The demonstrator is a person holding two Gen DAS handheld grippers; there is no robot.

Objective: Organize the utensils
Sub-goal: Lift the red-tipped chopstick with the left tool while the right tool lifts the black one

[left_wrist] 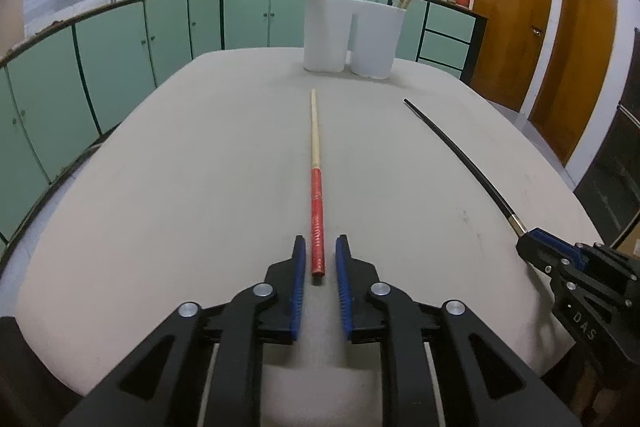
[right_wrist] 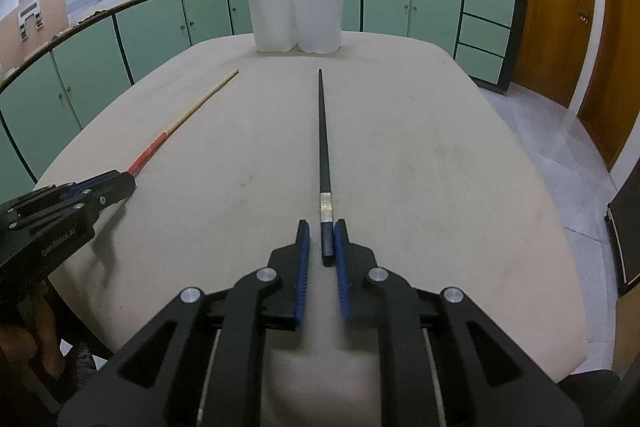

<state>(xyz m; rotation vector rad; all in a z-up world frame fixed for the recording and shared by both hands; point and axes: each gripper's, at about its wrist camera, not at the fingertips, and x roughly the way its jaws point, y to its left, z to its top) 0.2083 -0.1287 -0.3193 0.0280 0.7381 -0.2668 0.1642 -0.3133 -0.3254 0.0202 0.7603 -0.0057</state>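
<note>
- left hand-held gripper [left_wrist: 319,247] sits low over the counter [left_wrist: 180,167], blue ribbed pads parted a little, with the red end of a chopstick lying in the gap. Neither pad looks like it's touching it, so not gripped.
- that red-and-wood chopstick [left_wrist: 315,163] is a slim round stick: glossy red patterned wrap on the near half, bare pale wood tapering to the far tip. Flat on the counter, pointing at the holder.
- right hand-held gripper [right_wrist: 321,235] is in the same pose, fingers narrowly apart around the butt of a black chopstick [right_wrist: 322,139]. The stick sits closer to the right pad; I can't tell if it's touching.
- black one is smooth and dark with a silvery band near the thick end, tapers to a fine point, also flat on the counter.
- counter top is a matte beige slab with rounded corners and faint scuffs.
- at the far end, a white plastic double-cup holder [left_wrist: 352,35], smooth walls, with more chopsticks standing in both cups.
</note>
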